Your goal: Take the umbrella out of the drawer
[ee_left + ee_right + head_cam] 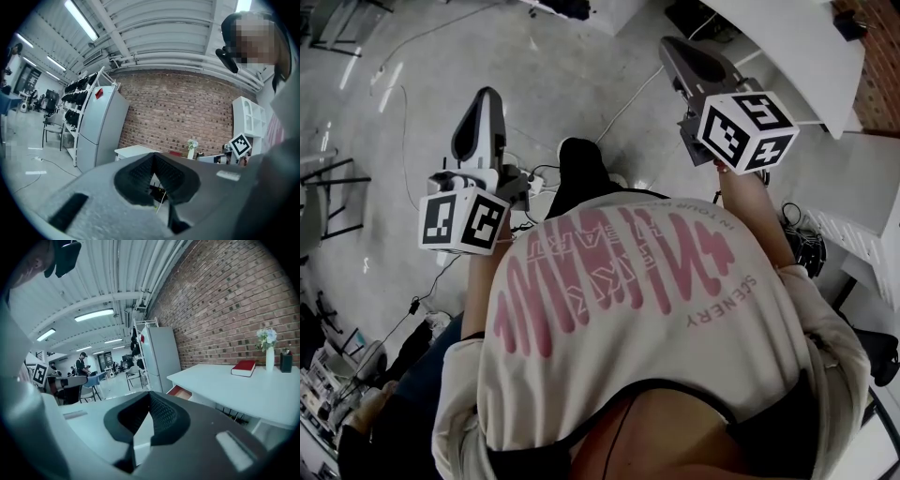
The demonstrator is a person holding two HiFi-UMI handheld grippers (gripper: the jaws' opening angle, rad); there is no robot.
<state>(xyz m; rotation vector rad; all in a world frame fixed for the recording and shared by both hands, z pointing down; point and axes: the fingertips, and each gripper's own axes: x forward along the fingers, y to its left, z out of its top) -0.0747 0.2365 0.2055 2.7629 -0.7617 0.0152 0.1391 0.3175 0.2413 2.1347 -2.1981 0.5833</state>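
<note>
Both gripper views (forward-facing) share desk.

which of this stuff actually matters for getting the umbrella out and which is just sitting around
For the job: open drawer in the white desk; left hand-held gripper and right hand-held gripper, both shut and empty. No umbrella in view.
Just lying about: red book, vase of flowers, dark pot, fridge.

Rough brick wall; smooth matt table.
</note>
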